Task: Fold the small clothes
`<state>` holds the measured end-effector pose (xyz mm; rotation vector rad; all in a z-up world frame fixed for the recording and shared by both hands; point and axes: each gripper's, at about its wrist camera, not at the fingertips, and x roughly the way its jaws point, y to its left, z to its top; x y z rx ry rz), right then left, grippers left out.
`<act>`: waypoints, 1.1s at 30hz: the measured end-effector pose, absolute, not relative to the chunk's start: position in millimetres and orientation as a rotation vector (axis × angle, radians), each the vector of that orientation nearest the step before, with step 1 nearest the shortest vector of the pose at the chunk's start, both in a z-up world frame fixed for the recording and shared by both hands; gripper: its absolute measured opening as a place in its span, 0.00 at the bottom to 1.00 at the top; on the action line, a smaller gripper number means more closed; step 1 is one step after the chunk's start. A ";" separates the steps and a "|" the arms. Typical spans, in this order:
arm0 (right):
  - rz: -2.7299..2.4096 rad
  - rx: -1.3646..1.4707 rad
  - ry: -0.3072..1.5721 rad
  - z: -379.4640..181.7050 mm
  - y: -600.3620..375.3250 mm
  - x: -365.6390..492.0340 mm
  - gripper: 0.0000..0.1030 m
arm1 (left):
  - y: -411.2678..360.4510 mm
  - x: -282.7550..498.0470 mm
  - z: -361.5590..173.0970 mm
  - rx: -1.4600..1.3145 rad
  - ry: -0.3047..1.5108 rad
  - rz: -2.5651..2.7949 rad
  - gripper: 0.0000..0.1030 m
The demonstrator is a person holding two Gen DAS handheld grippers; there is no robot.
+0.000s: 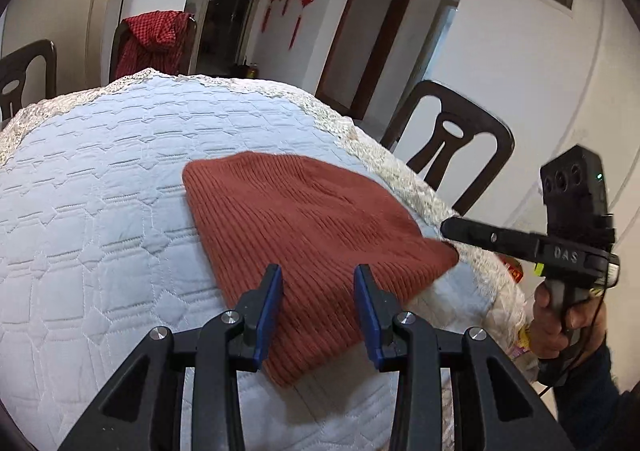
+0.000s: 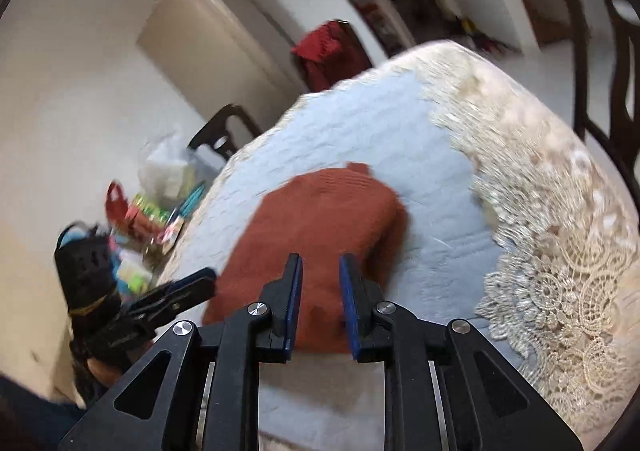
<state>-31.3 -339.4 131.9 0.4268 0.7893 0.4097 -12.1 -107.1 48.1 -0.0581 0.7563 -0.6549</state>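
1. The rust-red knit garment (image 1: 308,235) lies flat on the quilted tabletop (image 1: 100,187), in the centre-right of the left wrist view and close to the lace-trimmed edge (image 1: 404,175). Its shape suggests it is laid out ready for folding.
2. The left gripper (image 1: 318,293) hovers over the garment's near edge at the bottom centre of the frame. Its blue pads (image 1: 269,303) stand well apart and grasp nothing. It is probably lined up to take that edge.
3. The right gripper (image 2: 320,293) is partly open and also empty, with cloth showing through the gap. Seen from the left wrist view at centre right, its fingertip reaches the garment's right corner; contact is hard to judge.
4. The right wrist view is motion-blurred, so garment texture and edges are smeared.
5. The clutter (image 2: 152,211) at the left of that view is too blurred to name. The chair (image 1: 452,143) is partly cut off behind the tabletop.
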 end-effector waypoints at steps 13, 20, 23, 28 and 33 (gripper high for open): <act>0.350 0.243 0.849 114.3 -314.6 -30.2 0.02 | -109.6 -7.4 45.1 -0.018 0.756 -0.608 0.38; 0.320 0.274 0.823 112.5 -318.6 -1.6 0.02 | -128.5 14.9 41.2 0.007 0.747 -0.585 0.38; 0.292 0.321 0.868 93.1 -325.8 17.6 0.01 | -132.0 20.7 27.9 0.032 0.752 -0.567 0.38; 0.287 0.317 0.872 99.5 -323.4 24.9 0.01 | -127.9 22.1 35.5 0.006 0.764 -0.573 0.38; 0.278 0.311 0.847 111.4 -322.3 39.4 0.02 | -129.3 43.8 42.0 -0.002 0.752 -0.532 0.38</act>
